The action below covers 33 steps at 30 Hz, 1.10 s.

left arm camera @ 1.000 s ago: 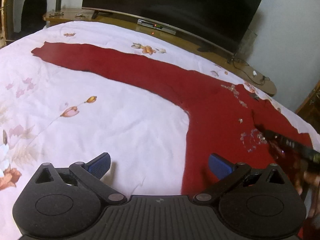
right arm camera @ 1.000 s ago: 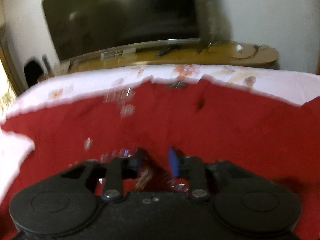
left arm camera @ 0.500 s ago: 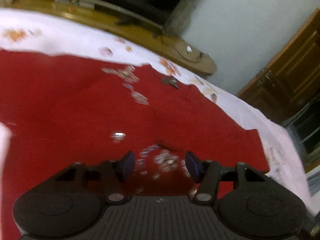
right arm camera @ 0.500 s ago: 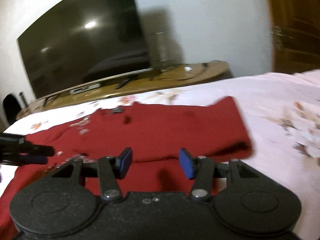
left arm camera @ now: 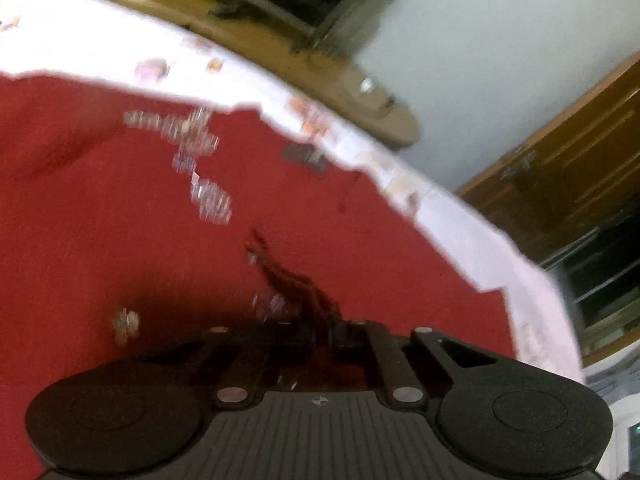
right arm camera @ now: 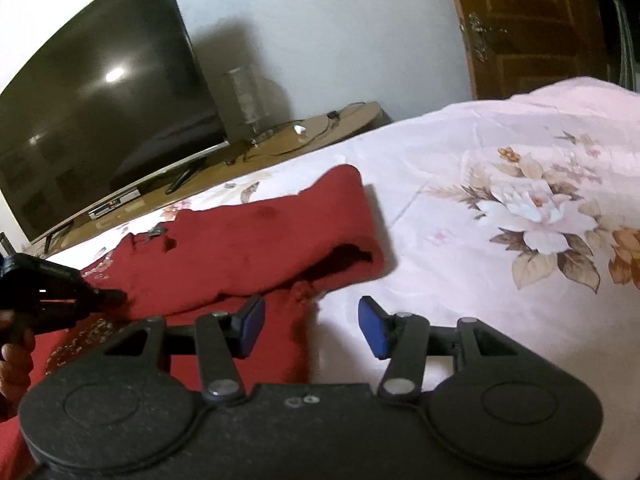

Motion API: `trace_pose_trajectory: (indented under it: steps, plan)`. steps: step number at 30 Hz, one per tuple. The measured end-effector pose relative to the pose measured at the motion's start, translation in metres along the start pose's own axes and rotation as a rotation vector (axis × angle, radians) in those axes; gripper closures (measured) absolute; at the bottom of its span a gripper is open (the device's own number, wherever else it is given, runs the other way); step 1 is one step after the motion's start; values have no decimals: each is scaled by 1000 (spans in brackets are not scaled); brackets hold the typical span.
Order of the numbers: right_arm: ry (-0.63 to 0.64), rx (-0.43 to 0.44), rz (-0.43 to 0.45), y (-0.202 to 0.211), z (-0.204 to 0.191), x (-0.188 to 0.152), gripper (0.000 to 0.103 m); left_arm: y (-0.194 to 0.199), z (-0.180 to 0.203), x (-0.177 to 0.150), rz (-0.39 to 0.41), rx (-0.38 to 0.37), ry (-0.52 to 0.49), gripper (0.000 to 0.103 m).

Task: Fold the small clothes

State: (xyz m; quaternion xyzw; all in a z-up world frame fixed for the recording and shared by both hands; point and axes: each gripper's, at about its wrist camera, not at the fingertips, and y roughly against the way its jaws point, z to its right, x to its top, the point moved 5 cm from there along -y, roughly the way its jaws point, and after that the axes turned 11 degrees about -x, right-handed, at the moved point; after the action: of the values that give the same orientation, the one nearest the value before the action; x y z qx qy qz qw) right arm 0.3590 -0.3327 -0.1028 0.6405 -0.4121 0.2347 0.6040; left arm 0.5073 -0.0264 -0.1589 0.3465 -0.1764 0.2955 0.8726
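Observation:
A red garment with small sparkly decorations (left arm camera: 100, 220) lies spread on the white floral bedsheet (right arm camera: 500, 160). In the right wrist view its right part is a folded sleeve (right arm camera: 280, 236) with the open cuff facing me. My left gripper (left arm camera: 316, 320) is shut on a pinch of the red cloth in the middle of the garment; it also shows at the left of the right wrist view (right arm camera: 100, 296). My right gripper (right arm camera: 312, 326) is open and empty, just above the sleeve's near edge where cloth meets sheet.
A large dark TV (right arm camera: 100, 112) stands on a low wooden stand (right arm camera: 300, 136) beyond the bed's far edge. A wooden door (right arm camera: 532, 24) is at the right. Bare sheet stretches to the right of the garment.
My left gripper swung right over the garment's middle and closed on the red cloth. My right gripper let go, opened wide and moved right to the sleeve's edge.

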Motion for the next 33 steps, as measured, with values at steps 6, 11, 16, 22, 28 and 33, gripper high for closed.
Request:
trace_pose_trajectory:
  steps: [6, 11, 16, 22, 28, 33]
  plan:
    - [-21, 19, -34, -15, -1, 4, 51, 49, 11, 24, 77, -31, -94, 99]
    - [32, 5, -85, -46, -23, 4, 48, 77, -10, 29, 85, -11, -89, 99]
    - [2, -46, -101, -63, -26, 10, 46, 100, -37, 37, 117, 11, -57, 99]
    - [134, -31, -88, -67, -35, 14, 94, 109, -56, 41, 122, 29, -59, 99]
    - [241, -83, -53, -64, -39, 4, 94, 98, -102, 8, 50, 141, 3, 99]
    - [260, -24, -40, -53, -37, 11, 55, 96, -106, 6, 82, 124, -16, 99]
